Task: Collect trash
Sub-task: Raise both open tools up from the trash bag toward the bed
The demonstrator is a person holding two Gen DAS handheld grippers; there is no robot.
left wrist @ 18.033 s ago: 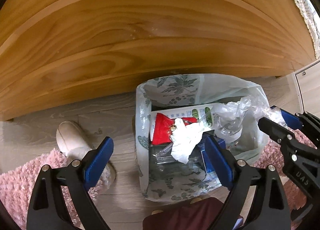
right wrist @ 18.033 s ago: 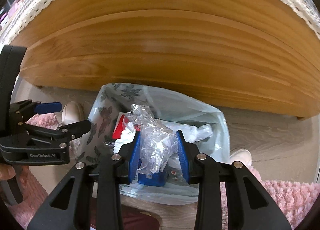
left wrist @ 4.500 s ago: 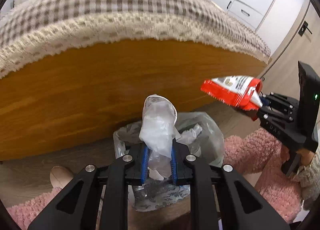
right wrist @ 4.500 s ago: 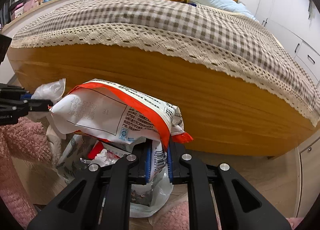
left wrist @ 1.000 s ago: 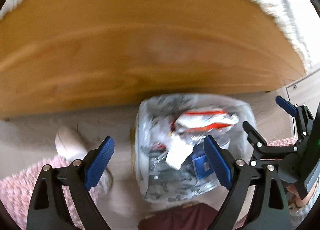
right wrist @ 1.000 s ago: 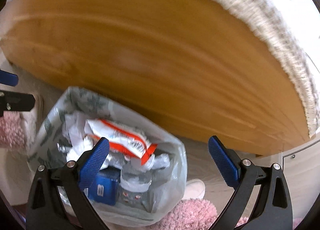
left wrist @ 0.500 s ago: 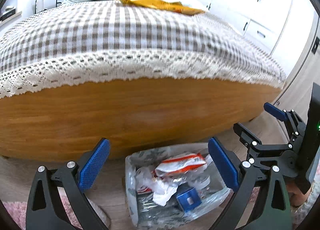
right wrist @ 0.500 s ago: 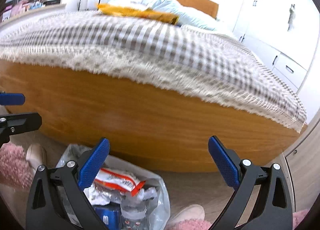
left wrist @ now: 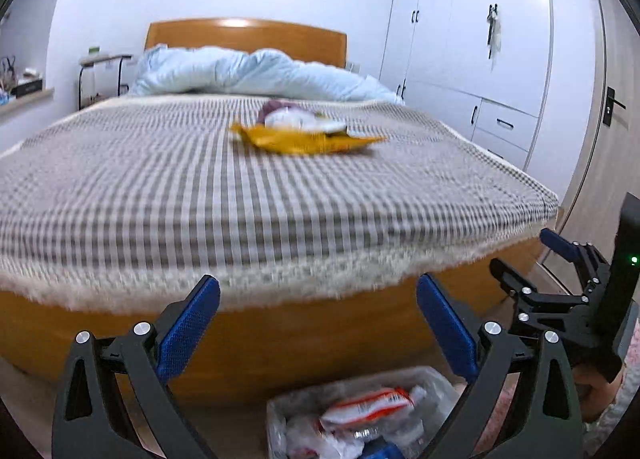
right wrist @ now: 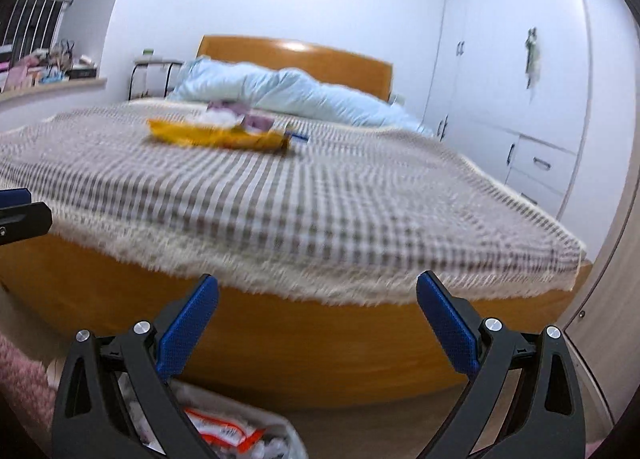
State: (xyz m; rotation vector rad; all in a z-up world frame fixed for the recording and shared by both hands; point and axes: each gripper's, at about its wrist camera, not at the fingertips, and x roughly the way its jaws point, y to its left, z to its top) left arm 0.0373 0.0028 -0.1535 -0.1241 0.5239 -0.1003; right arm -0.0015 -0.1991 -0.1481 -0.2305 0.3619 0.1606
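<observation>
Both grippers empty and spread wide: left gripper [left wrist: 318,323] low centre of its frame, right gripper [right wrist: 317,325] likewise, blue pads far apart, nothing between them. Raised to bed height and aimed across the checked bedspread [left wrist: 168,187], presumably to line up on the next piece of litter. Yellow snack bag [left wrist: 304,141] lying flat upper centre in the left view, upper left of centre in the right view [right wrist: 218,137], well apart from either tool. Purple-and-white wrapper [left wrist: 286,115] just behind it, touching or overlapping, hard to say. Trash bag [left wrist: 276,415] parked on the floor against the bed's foot, bottom centre, handy for dropping; red-and-white packet [left wrist: 366,405] on top inside.

Heavy motion blur throughout: no print readable on the yellow bag. Small blue-edged scrap [right wrist: 298,136] beside it, identity unclear. Bag's lower part cut off by the frame edge, contents beneath hidden.
</observation>
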